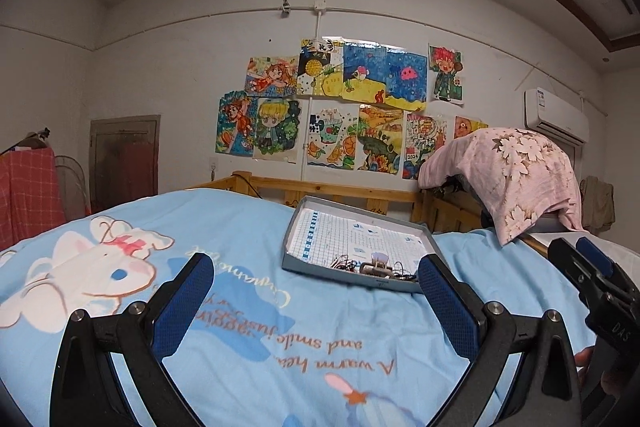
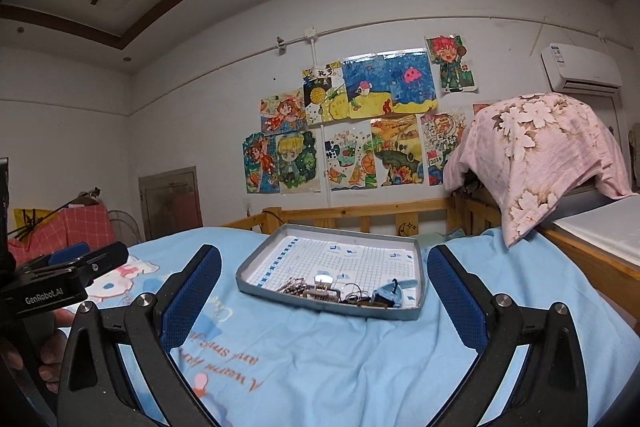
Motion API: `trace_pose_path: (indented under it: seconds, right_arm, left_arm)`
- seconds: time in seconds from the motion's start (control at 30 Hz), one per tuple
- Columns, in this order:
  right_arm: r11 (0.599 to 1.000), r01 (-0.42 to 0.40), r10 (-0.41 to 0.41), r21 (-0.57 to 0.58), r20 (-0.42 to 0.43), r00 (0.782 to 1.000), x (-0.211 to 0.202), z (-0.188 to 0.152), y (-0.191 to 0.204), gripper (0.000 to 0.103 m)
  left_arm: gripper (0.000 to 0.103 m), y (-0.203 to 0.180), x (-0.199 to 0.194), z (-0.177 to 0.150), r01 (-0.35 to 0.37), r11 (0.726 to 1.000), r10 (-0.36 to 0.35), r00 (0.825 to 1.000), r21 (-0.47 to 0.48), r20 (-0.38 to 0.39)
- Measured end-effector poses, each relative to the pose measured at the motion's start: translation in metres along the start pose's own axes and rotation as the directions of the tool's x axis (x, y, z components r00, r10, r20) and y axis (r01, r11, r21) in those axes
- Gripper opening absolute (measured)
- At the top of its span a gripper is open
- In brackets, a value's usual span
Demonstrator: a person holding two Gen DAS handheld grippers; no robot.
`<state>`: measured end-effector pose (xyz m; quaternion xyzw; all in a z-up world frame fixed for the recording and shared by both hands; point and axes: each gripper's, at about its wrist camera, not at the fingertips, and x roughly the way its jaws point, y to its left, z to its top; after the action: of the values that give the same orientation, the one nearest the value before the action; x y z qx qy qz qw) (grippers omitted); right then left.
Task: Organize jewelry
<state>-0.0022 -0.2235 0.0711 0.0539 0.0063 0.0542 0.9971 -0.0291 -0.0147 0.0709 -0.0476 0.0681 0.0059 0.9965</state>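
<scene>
Blue bedsheet (image 2: 320,355) mid-frame holds tray (image 2: 248,269) of tangled jewelry (image 2: 320,289); my left gripper (image 1: 316,291) and right gripper (image 2: 324,283) are released, empty, for reaching in.

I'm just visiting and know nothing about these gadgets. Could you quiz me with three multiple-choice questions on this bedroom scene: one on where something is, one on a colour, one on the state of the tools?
1. Where does the jewelry lie?
A. Heaped at the near edge inside the grey tray
B. Loose on the bedspread
C. On the wooden rail

2. What colour is the bedspread?
A. Green
B. Light blue
C. Plain white

3. How do the jaws of the left gripper and right gripper stand?
A. Both shut on a ring
B. One shut
C. Both wide open, holding nothing

Answers: 1 A, the tangle sits within the tray's rim; 2 B, blue fabric with a cartoon print; 3 C, bedspread shows between each pair.
</scene>
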Motion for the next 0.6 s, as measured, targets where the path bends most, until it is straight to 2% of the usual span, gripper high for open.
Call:
trace_pose_path:
  seconds: [0.37, 0.6]
  right_arm:
    - [1.0, -0.001, 0.001, -0.001, -0.017, 1.0, -0.029, -0.012, 0.005, 0.101]
    - [1.0, -0.004, 0.003, -0.012, -0.058, 0.998, -0.039, -0.026, 0.009, 0.101]
  left_arm:
    - [0.103, 0.008, -0.026, -0.02, -0.038, 0.999, 0.038, 0.999, 0.023, -0.003]
    - [0.103, 0.014, -0.032, -0.035, -0.055, 0.998, 0.056, 0.998, 0.029, -0.026]
